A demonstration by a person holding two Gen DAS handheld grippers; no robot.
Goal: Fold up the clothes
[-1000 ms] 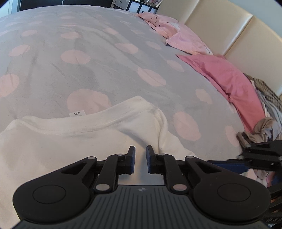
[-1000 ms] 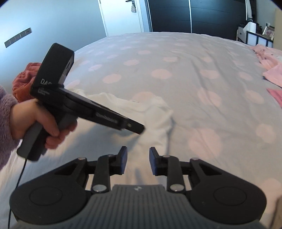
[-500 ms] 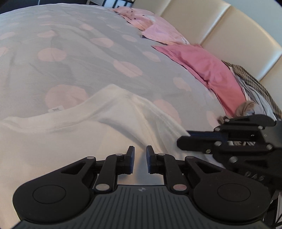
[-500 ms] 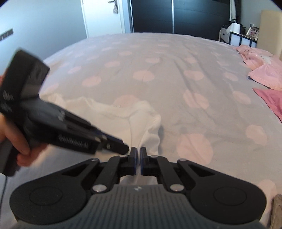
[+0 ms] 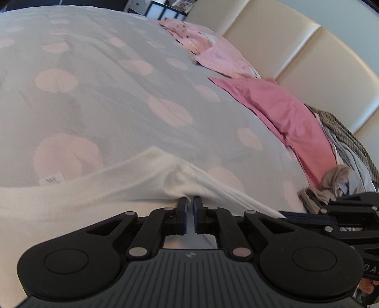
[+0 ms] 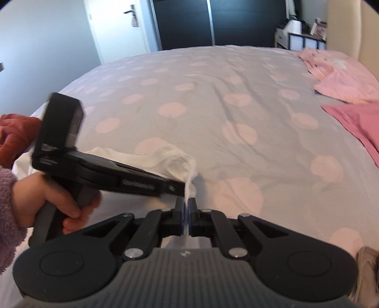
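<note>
garment: white cotton T-shirt (image 5: 99,189) lies on the grey duvet with pink dots (image 5: 123,99), neck opening away from the cameras, collar edge running left-right
left gripper (image 5: 189,208): jaws nearly closed, pinching a ridge of T-shirt fabric just right of the collar
right gripper (image 6: 186,209): jaws pressed together on a bunched white fold of the same T-shirt, fabric pulled up off the duvet
left view only: size label (image 5: 51,179) inside the collar; padded cream headboard (image 5: 308,54); heap of mixed clothes (image 5: 343,170) at the duvet's right edge by the headboard
right view only: person's hand (image 6: 47,201) in a fuzzy purple sleeve (image 6: 7,225) holding the left gripper's handle; rust-red cloth (image 6: 16,135) at the duvet's left edge; white door (image 6: 118,26), dark wardrobe (image 6: 213,21) beyond the duvet
both views: folded pink garments (image 6: 350,94) along the duvet's right side
containers: none seen
</note>
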